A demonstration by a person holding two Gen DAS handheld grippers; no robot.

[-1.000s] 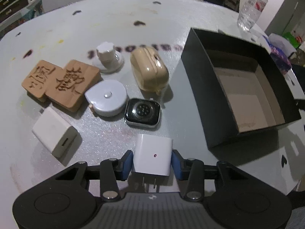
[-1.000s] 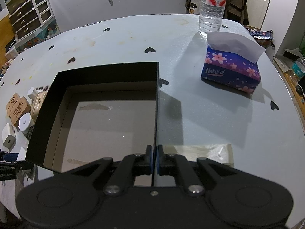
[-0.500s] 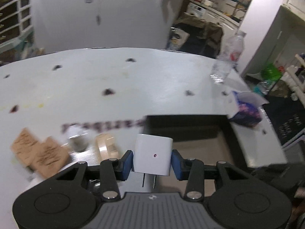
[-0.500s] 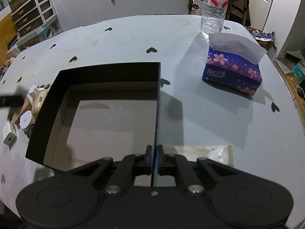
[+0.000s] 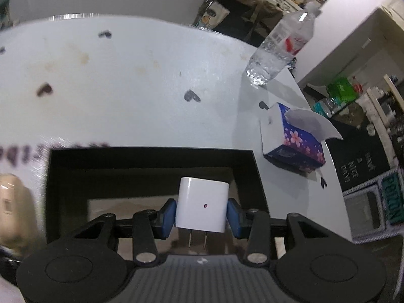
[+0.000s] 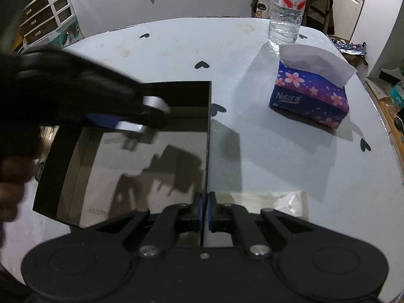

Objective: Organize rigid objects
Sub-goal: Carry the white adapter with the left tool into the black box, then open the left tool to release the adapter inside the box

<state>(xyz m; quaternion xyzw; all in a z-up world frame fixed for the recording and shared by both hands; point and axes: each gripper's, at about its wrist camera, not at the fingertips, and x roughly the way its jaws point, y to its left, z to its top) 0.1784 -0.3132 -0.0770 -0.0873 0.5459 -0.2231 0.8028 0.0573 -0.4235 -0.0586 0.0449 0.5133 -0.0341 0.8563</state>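
Note:
My left gripper point(image 5: 202, 213) is shut on a white plug charger point(image 5: 202, 208), prongs pointing back at the camera, held above the open black box point(image 5: 151, 159). In the right wrist view the left gripper point(image 6: 141, 123) shows blurred over the box's left half with the charger point(image 6: 154, 104) in it. My right gripper point(image 6: 205, 209) is shut on the thin right wall of the black box point(image 6: 208, 136). The box's brown floor point(image 6: 141, 166) is bare. A beige earbud case point(image 5: 12, 207) shows blurred at the left edge.
A purple flowered tissue box point(image 6: 310, 98) stands right of the black box, also in the left wrist view point(image 5: 295, 144). A water bottle point(image 6: 287, 7) stands at the table's far edge. A strip of clear tape point(image 6: 267, 202) lies near my right gripper.
My left gripper lifted the charger off the table and swung right, from beside the loose objects to above the black box. My right gripper has kept its hold on the box wall.

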